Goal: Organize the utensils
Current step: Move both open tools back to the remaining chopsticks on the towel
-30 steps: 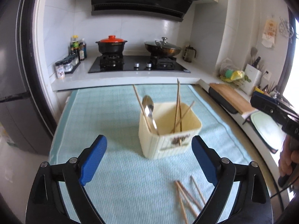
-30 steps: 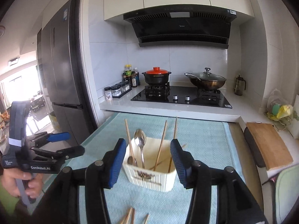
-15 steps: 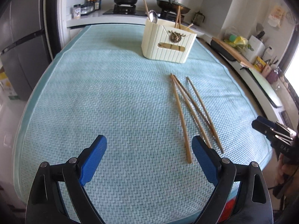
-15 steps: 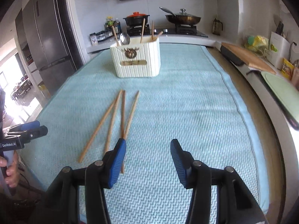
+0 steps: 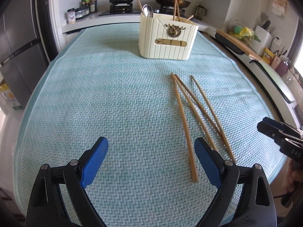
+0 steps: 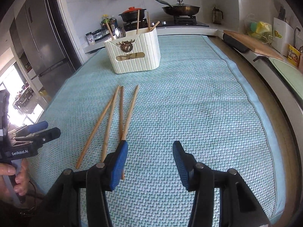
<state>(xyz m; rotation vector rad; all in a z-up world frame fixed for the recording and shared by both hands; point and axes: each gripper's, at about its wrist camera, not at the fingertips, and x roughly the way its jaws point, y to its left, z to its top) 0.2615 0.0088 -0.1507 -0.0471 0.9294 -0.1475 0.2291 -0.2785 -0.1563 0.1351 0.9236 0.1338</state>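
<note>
- A pale blue woven mat (image 5: 113, 94) covers the counter, with a stove (image 6: 170, 21) behind.
- Four chopsticks (image 6: 121, 111) lie loose near the cream holder (image 6: 134, 54).
- Left gripper (image 5: 151, 160) gapes wide; right gripper (image 6: 149, 160) stands half-spread; both empty.

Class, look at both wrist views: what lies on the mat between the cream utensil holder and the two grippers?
Four loose wooden chopsticks lie on the teal mat, between the cream utensil holder and the grippers; the right wrist view shows them best.

Bright side daylight, sharp, fisheye-bent edges
</note>
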